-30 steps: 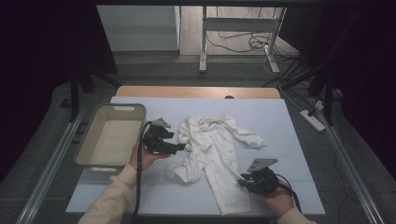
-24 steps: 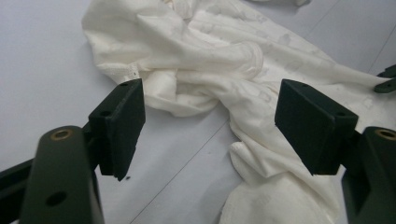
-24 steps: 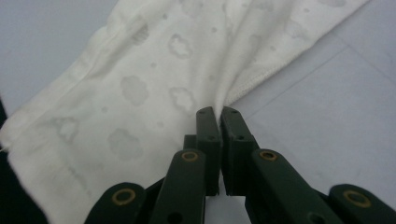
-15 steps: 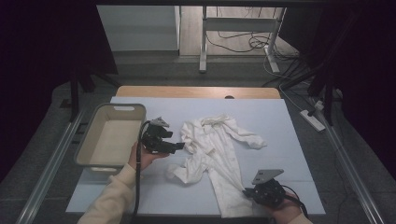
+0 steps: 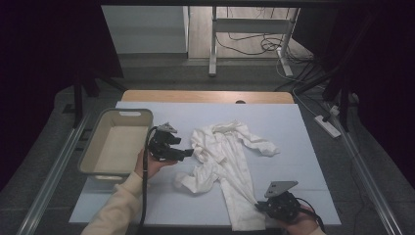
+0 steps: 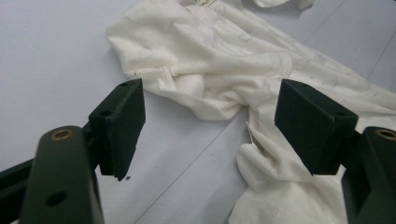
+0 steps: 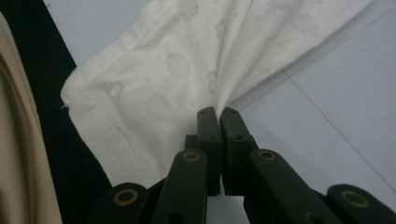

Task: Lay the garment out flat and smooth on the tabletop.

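A white garment (image 5: 225,166) lies crumpled across the middle of the desk (image 5: 303,142). At the near edge, the right claw (image 5: 263,207) is pinched tight on its lower hem. The left claw (image 5: 188,153) gapes wide beside its left side, holding nothing.

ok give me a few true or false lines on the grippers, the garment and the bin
1. The right gripper is shut on the garment. True: its jaws pinch a fold at the near leg end.
2. The left gripper is shut on a sleeve. False: its jaws stand open, with cloth between them but not pressed.
3. The bin holds the garment. False: the garment lies spread on the table, right of the bin.
4. The bin stands at the table's left side. True.
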Available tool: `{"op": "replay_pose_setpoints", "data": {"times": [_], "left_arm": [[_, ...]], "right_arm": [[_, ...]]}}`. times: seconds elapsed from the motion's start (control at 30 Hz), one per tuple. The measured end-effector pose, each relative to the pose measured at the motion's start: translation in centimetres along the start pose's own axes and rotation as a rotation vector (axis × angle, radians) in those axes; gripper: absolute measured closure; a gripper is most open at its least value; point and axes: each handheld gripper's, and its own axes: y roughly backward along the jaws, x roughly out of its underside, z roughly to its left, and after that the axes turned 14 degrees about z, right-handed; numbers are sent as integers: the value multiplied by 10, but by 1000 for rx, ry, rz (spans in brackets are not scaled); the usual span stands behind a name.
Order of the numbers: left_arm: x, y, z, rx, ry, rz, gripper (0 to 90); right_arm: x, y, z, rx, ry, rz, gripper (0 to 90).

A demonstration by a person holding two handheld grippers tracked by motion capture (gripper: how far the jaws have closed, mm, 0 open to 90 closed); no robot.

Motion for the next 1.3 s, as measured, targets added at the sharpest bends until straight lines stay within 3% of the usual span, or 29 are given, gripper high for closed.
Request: {"op": "replay_pose_setpoints", "data": {"times": [0.3,0.4,0.5,0.7,0.83,1.17,1.3], "left_arm": [[0,-1,0,2,1,3,250],[0,-1,1,1,3,3,250],[0,0,1,-1,3,0,250],[-1,-1,1,1,4,-1,250],[-1,-1,2,7,6,0,250],[-1,-1,3,12,9,-2,249],[0,2,2,7,9,-13,250]], "right_arm": [[4,2,2,-11,4,0,857],[4,5,-1,13,-12,-55,647],[4,12,-5,61,-36,-120,540],[0,19,-29,101,-103,-223,491],[-9,15,-49,89,-146,-235,489],[-40,17,-94,135,-213,-288,482],[-47,19,-117,160,-257,-270,479]]}}
